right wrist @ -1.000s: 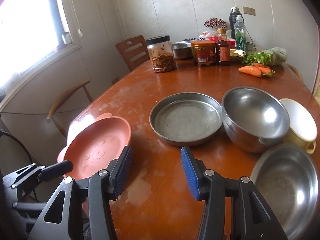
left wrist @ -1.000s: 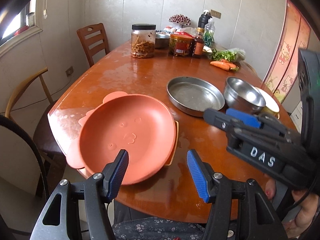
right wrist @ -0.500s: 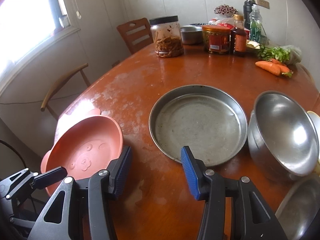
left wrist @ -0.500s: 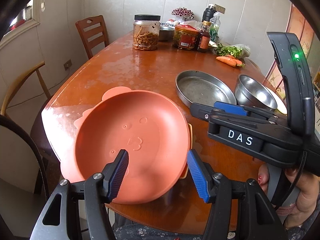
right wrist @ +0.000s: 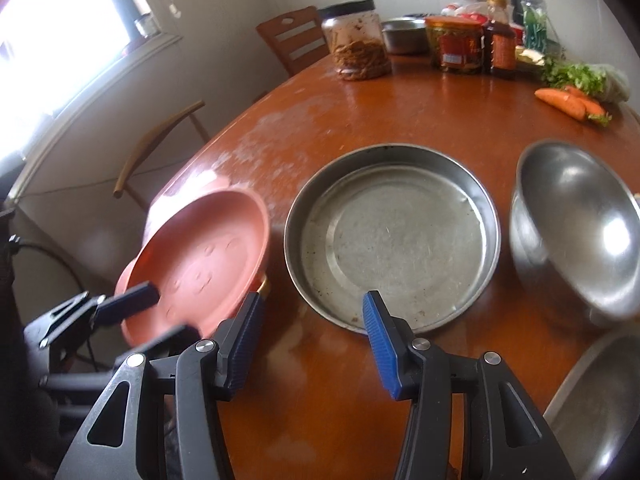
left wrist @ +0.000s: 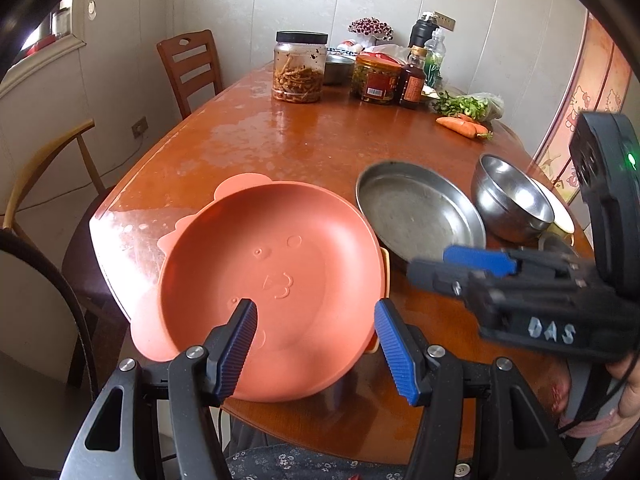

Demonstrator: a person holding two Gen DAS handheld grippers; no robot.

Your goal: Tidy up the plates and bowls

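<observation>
A: Start at the claws; how do they stand?

B: The left gripper (left wrist: pixel 314 338) has its blue pads spread with nothing pinched between them; it hovers over the near rim of the orange plate (left wrist: pixel 272 272); whether a pad brushes that rim I cannot tell. The right gripper (right wrist: pixel 312 330) is likewise parted and empty; it hangs low over the wooden table (right wrist: pixel 352 108), just before the near edge of the steel pan (right wrist: pixel 394 236).

A: And where do the dishes lie?

B: The orange plate sits at the table's near corner, overhanging the edge, with a second orange dish showing beneath it; the steel pan lies just beside it; a steel bowl (right wrist: pixel 576 224) stands beyond that, with a white-and-yellow cup (left wrist: pixel 558 216) peeking behind it; another steel dish (right wrist: pixel 596 404) shows at the lower right.

A: How would they handle?

B: By my judgement the orange plate is light plastic or silicone, stiff enough and not fragile; its raised rim is the place to pinch. The pan looks thin, rigid and slippery; its low upright wall offers the grip; a shallow bite could slide off.
</observation>
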